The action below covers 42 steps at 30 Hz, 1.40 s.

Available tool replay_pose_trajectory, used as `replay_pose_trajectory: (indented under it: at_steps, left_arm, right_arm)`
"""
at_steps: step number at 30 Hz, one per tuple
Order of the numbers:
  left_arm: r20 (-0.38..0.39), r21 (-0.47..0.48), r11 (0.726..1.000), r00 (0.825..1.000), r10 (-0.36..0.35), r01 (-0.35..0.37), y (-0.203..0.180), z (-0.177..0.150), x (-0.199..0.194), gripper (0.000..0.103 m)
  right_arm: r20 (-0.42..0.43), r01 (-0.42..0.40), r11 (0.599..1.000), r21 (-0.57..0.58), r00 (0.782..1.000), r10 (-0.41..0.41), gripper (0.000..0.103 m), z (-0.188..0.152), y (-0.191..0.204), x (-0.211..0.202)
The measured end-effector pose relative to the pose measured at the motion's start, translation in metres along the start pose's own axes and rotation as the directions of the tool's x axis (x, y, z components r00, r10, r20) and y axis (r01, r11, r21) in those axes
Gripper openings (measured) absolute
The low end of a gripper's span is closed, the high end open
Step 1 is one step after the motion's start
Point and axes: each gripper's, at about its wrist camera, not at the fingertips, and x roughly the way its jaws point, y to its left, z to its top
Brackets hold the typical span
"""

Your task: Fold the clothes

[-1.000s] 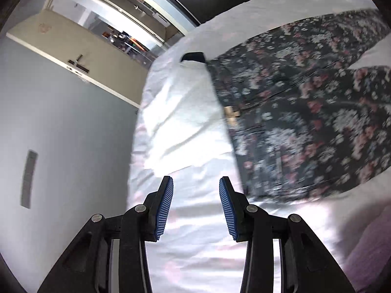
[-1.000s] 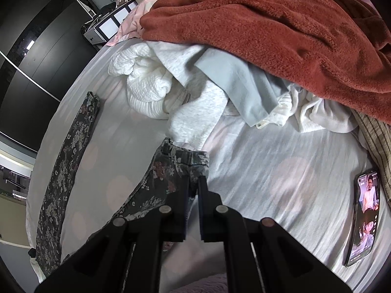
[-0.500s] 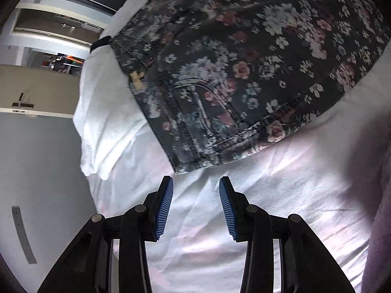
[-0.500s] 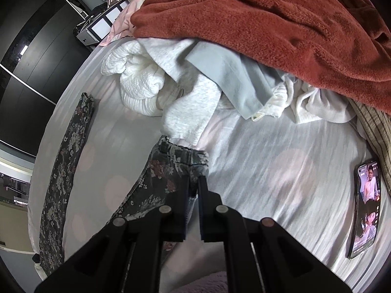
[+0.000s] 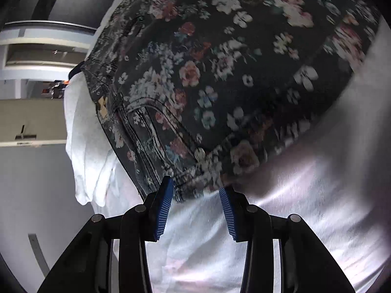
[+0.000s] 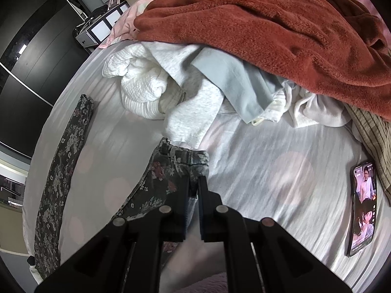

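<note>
Dark floral jeans (image 5: 220,78) lie spread on a white bed sheet (image 5: 305,219). In the left wrist view my left gripper (image 5: 196,195) is open, its blue pads on either side of the waistband corner below the metal button (image 5: 200,153). In the right wrist view my right gripper (image 6: 193,190) is shut on a leg end of the jeans (image 6: 180,166); the other leg (image 6: 61,175) stretches flat along the left.
A pile of clothes lies at the far side: a rust fleece (image 6: 281,31), a grey top (image 6: 234,83), a white knit (image 6: 141,88). A phone (image 6: 363,207) with a lit screen lies on the sheet at right. The bed edge and a door (image 5: 31,119) are at left.
My left gripper has moved forward to the jeans' waistband, which now lies between its open pads. The right gripper keeps its hold and has hardly moved.
</note>
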Motion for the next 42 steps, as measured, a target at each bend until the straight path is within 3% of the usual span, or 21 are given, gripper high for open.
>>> replay_pose_trajectory:
  at_steps: [1, 3, 6, 12, 16, 21, 26, 34, 42]
  left_arm:
    - [0.008, -0.037, 0.999, 1.0, -0.01, 0.011, 0.003, 0.003, -0.002, 0.026]
    - [0.025, -0.112, 0.993, 0.999, -0.03, 0.033, 0.01, 0.008, -0.007, 0.018]
    - [0.055, -0.231, 0.971, 0.997, -0.048, 0.059, 0.025, 0.011, -0.018, 0.012]
    - [0.157, -0.479, 0.872, 0.987, -0.031, 0.104, 0.078, 0.008, -0.07, 0.008]
    - [0.208, -0.559, 0.821, 0.978, 0.005, 0.115, 0.101, 0.0, -0.106, 0.008]
    - [0.221, -0.596, 0.796, 0.975, 0.037, 0.105, 0.118, -0.002, -0.13, 0.007]
    - [0.192, -0.643, 0.76, 0.98, 0.043, 0.093, 0.138, 0.009, -0.13, 0.004]
    - [0.156, -0.663, 0.748, 0.982, 0.106, 0.025, 0.162, 0.048, -0.118, 0.002]
    - [0.116, -0.671, 0.74, 0.978, 0.173, -0.051, 0.206, 0.112, -0.092, 0.002]
  right_arm:
    - [0.001, 0.001, 1.0, -0.001, 1.0, -0.001, 0.007, 0.0, 0.0, 0.0]
    - [0.0, 0.004, 1.0, -0.003, 1.0, -0.004, 0.007, 0.0, 0.001, 0.001]
    - [-0.005, -0.003, 1.0, -0.005, 1.0, 0.003, 0.007, 0.0, 0.002, 0.002]
    - [0.002, -0.068, 0.998, 0.013, 0.998, 0.068, 0.007, 0.0, -0.006, -0.006]
    - [0.03, -0.142, 0.989, 0.042, 0.99, 0.141, 0.006, -0.001, -0.016, -0.019]
    - [0.09, -0.185, 0.982, 0.042, 0.979, 0.181, 0.007, -0.003, -0.02, -0.04]
    - [0.113, -0.195, 0.98, -0.041, 0.973, 0.199, 0.006, 0.006, 0.01, -0.047]
    - [0.158, -0.16, 0.97, -0.183, 0.969, 0.19, 0.006, 0.04, 0.09, -0.044]
    - [0.185, -0.082, 0.94, -0.33, 0.971, 0.15, 0.006, 0.073, 0.19, -0.009]
